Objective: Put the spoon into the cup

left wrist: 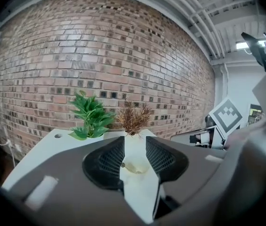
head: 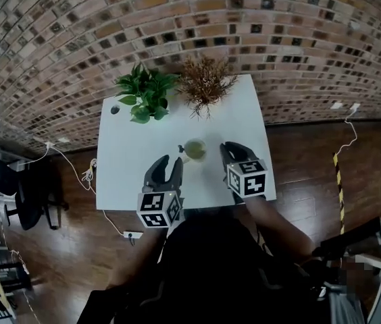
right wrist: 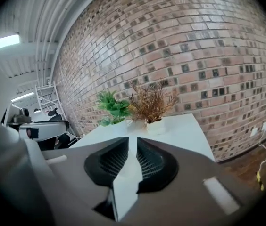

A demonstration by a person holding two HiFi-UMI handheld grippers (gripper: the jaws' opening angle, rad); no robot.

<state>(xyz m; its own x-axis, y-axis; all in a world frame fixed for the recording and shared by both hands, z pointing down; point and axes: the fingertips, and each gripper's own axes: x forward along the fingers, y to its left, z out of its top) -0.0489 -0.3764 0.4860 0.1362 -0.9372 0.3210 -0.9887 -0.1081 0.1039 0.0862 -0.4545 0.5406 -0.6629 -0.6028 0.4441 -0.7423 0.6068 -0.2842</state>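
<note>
Green plant (head: 143, 93): stands at the far left of the table (head: 123, 160), well apart from the work.
Left hand-held gripper (head: 169, 165): jaws wide apart and empty; its own view shows the cup through the gap, untouched.
Spoon (head: 180, 148): apparently inside the cup, with a small dark end showing at the left rim.
Cup (head: 194, 149): upright on the table between the two grippers, touched by neither.
Dried plant (head: 205, 83): at the far edge, behind the cup.
Right hand-held gripper (head: 233, 150): jaws nearly together with only a thin slit between them, nothing held.
Progress: placement looks done; nothing appears left beyond drawing both grippers clear.
</note>
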